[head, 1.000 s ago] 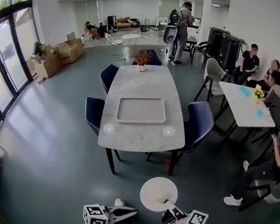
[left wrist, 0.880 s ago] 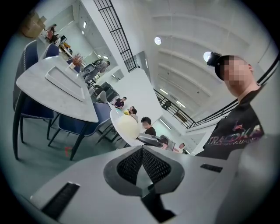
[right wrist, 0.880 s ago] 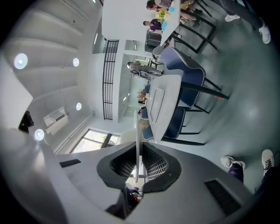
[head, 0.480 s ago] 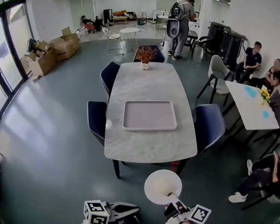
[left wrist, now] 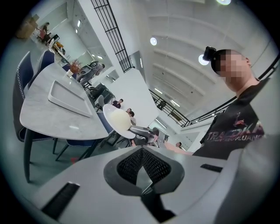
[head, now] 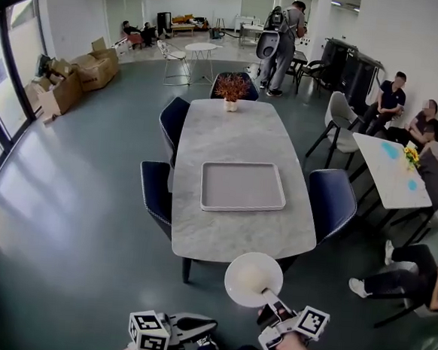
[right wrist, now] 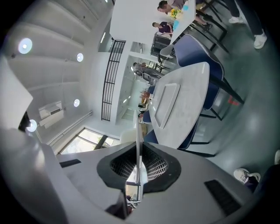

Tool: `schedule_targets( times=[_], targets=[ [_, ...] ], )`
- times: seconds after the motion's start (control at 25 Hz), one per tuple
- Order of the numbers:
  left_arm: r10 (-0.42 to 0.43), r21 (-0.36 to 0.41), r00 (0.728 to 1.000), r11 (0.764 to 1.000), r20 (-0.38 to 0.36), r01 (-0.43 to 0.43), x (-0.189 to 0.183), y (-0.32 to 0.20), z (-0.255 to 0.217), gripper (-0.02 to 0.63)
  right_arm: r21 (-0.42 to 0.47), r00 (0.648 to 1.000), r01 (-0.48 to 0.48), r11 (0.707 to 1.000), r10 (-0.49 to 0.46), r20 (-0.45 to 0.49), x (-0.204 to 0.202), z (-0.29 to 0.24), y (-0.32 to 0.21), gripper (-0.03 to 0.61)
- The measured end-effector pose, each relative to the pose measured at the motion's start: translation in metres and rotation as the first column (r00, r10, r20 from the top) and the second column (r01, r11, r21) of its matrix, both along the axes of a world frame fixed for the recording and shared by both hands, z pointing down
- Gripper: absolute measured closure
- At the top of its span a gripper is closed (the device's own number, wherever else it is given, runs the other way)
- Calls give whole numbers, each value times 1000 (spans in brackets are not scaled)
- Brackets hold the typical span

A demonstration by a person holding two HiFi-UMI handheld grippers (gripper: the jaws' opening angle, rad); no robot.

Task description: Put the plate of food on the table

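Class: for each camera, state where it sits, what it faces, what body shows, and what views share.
Head view: on head, faces down at table; left gripper, right gripper show.
Left gripper view: behind shut jaws, faces plate; torso shows.
Right gripper view: behind jaws gripping plate, faces table; hand unseen.
All share table and tray.

Table (head: 230, 220) top: pale marble-look stone, smooth w/ soft sheen; tray (head: 243, 186) matt pale grey, prob. plastic. Plate (head: 236, 268) white, smooth, thin-rimmed (ceramic or plastic, can't tell), food (head: 257, 279) pale & matt; chairs (head: 331, 203) navy cloth, floor (head: 74, 197) grey, glossy, mirrors window light. Left gripper (head: 208, 328) & right gripper (head: 267, 298) bodies matt light-grey plastic, pads (right wrist: 154, 168) black w/ fine grid ribbing; boxes (head: 91, 70) plain brown cardboard.
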State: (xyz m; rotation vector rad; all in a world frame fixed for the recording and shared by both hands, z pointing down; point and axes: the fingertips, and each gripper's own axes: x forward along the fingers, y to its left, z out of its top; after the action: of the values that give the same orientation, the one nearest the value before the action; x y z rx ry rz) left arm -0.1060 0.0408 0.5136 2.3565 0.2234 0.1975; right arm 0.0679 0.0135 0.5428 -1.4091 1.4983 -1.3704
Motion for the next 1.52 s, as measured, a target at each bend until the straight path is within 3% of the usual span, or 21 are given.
schedule_targets(
  times=[0.4,0.72,1.08,1.52],
  targets=[
    [-89,-17,996,996,-7,89,-30,-35,-5,607,13,997,47,999,-46,-57,-12,-16,-65,549],
    [-192,-17,981,981,10,192,-30,-66,-5,607,4,998,55,998,-55,-12,11,-9,-116,549],
    [-266,-18,964,964,21,266,8,-102,-6,607,-42,997,79,996,-80,-3,63,12,-183,549],
    [-390,-49,917,917,85,395,42,-137,4,607,-117,997,71,991,-73,-14,148,71,-275,549]
  ],
)
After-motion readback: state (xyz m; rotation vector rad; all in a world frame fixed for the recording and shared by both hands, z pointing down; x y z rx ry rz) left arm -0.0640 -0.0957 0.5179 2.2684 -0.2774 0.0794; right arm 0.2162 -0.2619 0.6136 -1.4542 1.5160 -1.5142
